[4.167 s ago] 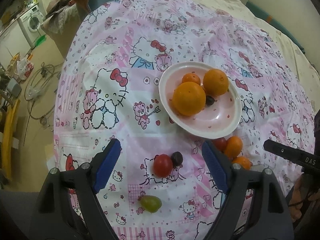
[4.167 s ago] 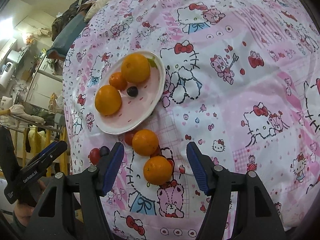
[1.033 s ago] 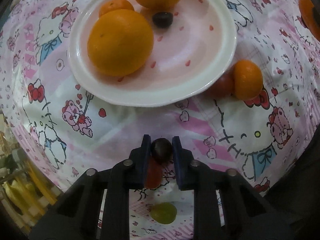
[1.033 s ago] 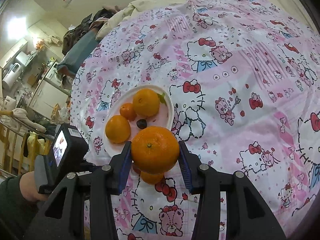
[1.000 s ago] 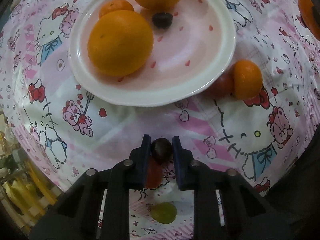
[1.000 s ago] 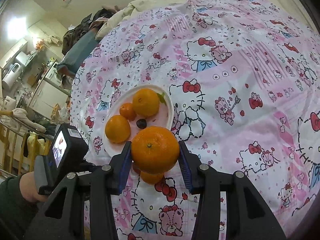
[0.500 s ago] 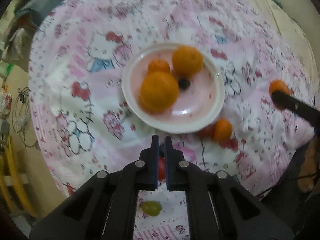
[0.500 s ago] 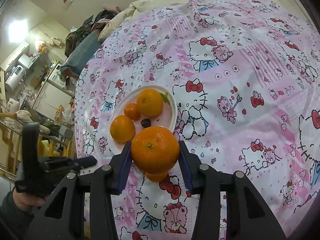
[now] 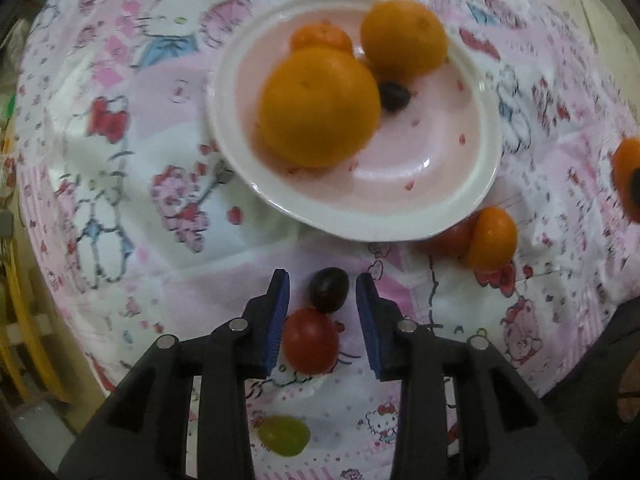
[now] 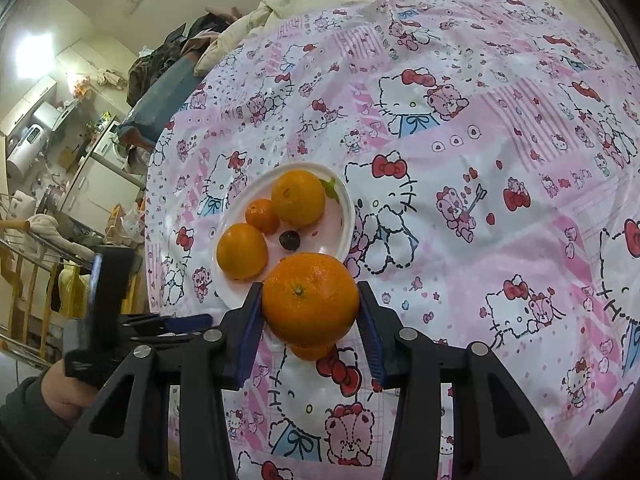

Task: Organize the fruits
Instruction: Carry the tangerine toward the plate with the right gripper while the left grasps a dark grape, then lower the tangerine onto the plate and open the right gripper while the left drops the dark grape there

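A white plate (image 9: 460, 204) on the Hello Kitty cloth holds two big oranges, a small mandarin and a dark grape (image 9: 394, 96). My left gripper (image 9: 322, 284) is open low over the cloth, with a dark grape (image 9: 329, 289) lying between its fingertips and a red tomato (image 9: 310, 340) just behind it. My right gripper (image 10: 310, 300) is shut on a large orange (image 10: 310, 300) and holds it above the near edge of the plate (image 10: 344, 200).
A mandarin (image 9: 490, 238) and a red tomato (image 9: 448, 240) lie against the plate's near right rim. A green grape (image 9: 283, 436) lies under the left gripper. Another mandarin (image 10: 312, 352) lies below the held orange. The bed's left edge drops to a cluttered floor.
My left gripper, shut half a second ago high above the cloth, has come down close and opened around the dark grape. My right gripper still holds the orange, almost unmoved.
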Available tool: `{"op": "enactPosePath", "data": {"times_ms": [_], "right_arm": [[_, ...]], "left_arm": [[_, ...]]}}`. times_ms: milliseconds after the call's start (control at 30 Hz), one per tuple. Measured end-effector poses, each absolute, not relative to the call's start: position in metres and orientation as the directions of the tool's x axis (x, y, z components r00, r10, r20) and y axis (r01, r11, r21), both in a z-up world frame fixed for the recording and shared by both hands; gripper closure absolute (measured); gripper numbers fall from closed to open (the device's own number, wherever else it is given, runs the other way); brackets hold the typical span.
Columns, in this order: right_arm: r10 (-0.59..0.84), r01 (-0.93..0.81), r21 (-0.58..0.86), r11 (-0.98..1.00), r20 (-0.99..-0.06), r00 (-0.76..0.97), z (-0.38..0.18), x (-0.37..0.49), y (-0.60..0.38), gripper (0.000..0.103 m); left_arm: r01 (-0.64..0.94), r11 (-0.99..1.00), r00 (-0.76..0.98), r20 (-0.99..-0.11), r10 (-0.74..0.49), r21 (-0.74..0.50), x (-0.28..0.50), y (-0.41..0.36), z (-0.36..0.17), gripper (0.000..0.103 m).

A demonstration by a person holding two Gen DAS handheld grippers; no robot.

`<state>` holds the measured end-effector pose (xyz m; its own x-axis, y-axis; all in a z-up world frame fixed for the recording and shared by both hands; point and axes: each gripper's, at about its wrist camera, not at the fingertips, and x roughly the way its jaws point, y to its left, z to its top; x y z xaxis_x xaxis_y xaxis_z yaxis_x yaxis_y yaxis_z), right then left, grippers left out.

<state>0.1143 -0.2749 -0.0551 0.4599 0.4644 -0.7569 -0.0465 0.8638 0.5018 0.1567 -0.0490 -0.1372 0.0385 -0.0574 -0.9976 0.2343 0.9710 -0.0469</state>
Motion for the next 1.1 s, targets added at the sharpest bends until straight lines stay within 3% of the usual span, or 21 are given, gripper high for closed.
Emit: {"op": "enactPosePath", "data": {"times_ms": [67, 100, 267, 633, 833, 1100], "right_arm": [[0.463, -0.046, 0.5, 0.865, -0.758, 0.46, -0.055, 0.115, -0.275, 0.056], [0.462, -0.045, 0.5, 0.865, -0.759, 0.458, -0.056, 0.115, -0.276, 0.056], [0.461, -0.041, 0.499, 0.866, -0.762, 0.456, -0.057, 0.115, -0.277, 0.056], [0.476, -0.041, 0.516, 0.856, -0.753, 0.454, -0.056, 0.118, -0.279, 0.056], [0.491, -0.079, 0.514, 0.854, -0.747, 0.448, -0.046, 0.13, -0.277, 0.056], [0.491, -0.151, 0.478, 0.866, -0.751, 0.441, -0.04, 0.166, -0.268, 0.056]], "left_arm": [[0.255, 0.967, 0.039, -0.999, -0.028, -0.017, 0.155, -0.055, -0.143, 0.075], [0.26, 0.966, 0.042, -0.999, -0.023, -0.012, 0.154, -0.057, -0.145, 0.085], [0.294, 0.956, 0.068, -0.998, -0.014, 0.006, 0.146, -0.068, -0.142, 0.086], [0.237, 0.97, 0.219, -0.97, -0.107, -0.054, 0.128, -0.05, -0.062, 0.087], [0.171, 0.983, 0.335, -0.935, -0.117, -0.062, 0.158, -0.015, -0.018, 0.087], [0.133, 0.989, 0.381, -0.917, -0.117, -0.07, 0.195, -0.007, -0.01, 0.087]]}}
